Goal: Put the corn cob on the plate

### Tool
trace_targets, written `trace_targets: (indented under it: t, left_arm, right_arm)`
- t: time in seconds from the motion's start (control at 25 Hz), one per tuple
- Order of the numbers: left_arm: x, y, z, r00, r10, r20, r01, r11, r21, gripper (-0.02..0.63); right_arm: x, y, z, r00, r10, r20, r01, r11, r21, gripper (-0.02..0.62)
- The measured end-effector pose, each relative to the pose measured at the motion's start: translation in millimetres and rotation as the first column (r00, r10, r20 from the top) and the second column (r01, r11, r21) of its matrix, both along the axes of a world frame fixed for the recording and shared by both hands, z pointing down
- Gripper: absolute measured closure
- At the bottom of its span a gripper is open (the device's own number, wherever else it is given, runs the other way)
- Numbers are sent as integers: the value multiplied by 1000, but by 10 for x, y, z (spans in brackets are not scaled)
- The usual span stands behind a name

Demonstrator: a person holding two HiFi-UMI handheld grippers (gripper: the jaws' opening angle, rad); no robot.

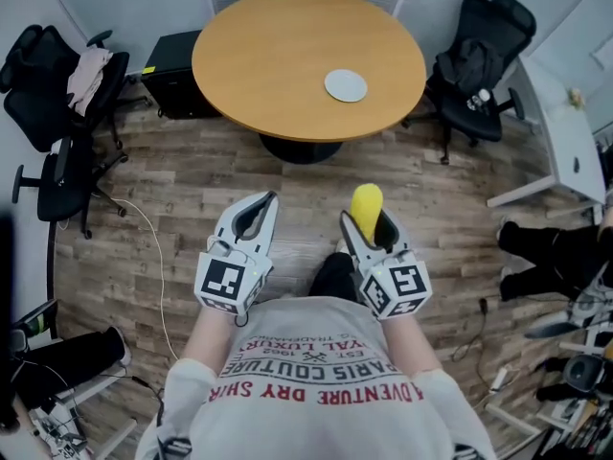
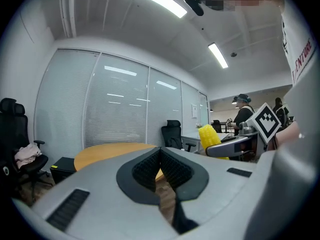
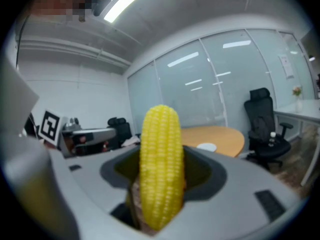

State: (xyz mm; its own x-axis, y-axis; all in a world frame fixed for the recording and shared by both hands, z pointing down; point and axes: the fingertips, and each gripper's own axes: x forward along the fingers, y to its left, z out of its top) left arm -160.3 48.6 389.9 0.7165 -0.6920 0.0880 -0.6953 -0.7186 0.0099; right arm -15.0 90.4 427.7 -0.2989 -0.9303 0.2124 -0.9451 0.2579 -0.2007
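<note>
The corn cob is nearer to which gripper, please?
Right. The right gripper holds the corn cob between its jaws; the left gripper is apart from it, to its left, shut and empty.

On the person's pale grey T-shirt (image 1: 316,391), at the bottom edge of my head view, I read red print upside down: "PARIS COUTURE", below it "ADVENTURE DRY SHIR" cut off by a fold, and smaller lines "EST. 1962", "TRADEMARK" and "YAL LUXUR". In the left gripper view the shirt's edge (image 2: 300,49) shows "ENTURE". The black-and-white square markers (image 1: 222,281) on both grippers' cubes carry patterns only, no letters.
</note>
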Motion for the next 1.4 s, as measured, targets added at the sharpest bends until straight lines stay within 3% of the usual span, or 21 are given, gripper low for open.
trace_targets:
  t: [0.48,0.8,1.16,1.4]
  left_arm:
    - [1083,-1067,-78,990,-144,6,144,990,6,572]
    - [1808,-1613,-8,981,-192,-12,192,981,-10,572]
    - [1895,-2208,138,983,-185,9,186,982,-36,572]
    - [1863,-2928,202,987,-158,-1,157,986,-49,572]
  right_arm:
    - [1131,-1279,-88,988,-152,-1,152,988,19,325]
    - [1864,-1928,17,979,-205,-18,204,978,-29,325]
    - [1881,-2523,210,974,-226,-1,226,971,-76,325]
    - [1780,-3103,297,976,-216,-14,213,972,-102,325]
